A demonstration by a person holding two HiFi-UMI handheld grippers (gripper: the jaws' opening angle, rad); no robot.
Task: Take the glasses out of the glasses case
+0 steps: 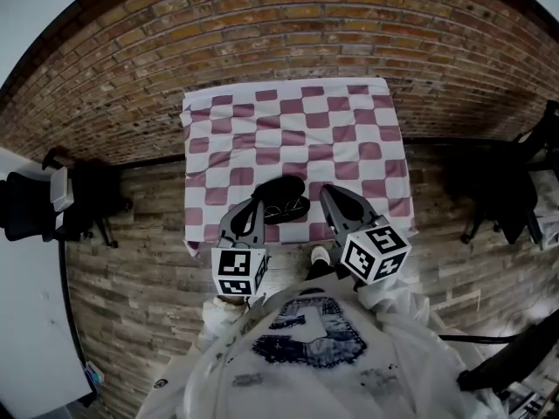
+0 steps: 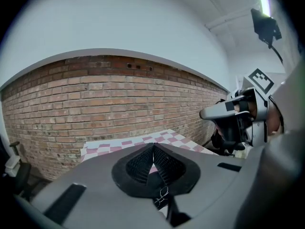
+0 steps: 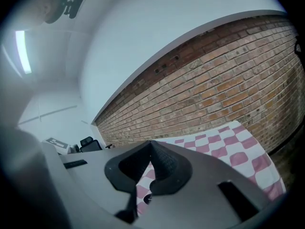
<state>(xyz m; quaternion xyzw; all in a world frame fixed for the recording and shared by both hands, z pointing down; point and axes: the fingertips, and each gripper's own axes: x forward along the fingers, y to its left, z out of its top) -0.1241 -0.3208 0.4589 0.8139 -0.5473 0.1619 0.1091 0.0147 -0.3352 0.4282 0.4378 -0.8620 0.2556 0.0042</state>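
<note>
A black glasses case (image 1: 279, 188) lies near the front edge of the checkered table (image 1: 297, 120). Thin-rimmed glasses (image 1: 289, 208) rest at its near side. My left gripper (image 1: 258, 202) hovers just left of the case with its jaws shut and nothing between them. My right gripper (image 1: 326, 192) hovers just right of it, shut as well and empty. In the left gripper view the closed tips (image 2: 153, 145) meet, the glasses (image 2: 162, 194) show through the gap below them, and the right gripper (image 2: 228, 112) sits at the right. In the right gripper view the tips (image 3: 151, 142) touch above the cloth (image 3: 228, 149).
A brick wall (image 1: 288, 24) runs behind the table. Black office chairs stand at the left (image 1: 52, 203) and the right (image 1: 515, 190). A white desk edge (image 1: 26, 321) lies at the lower left. The floor is brick-patterned.
</note>
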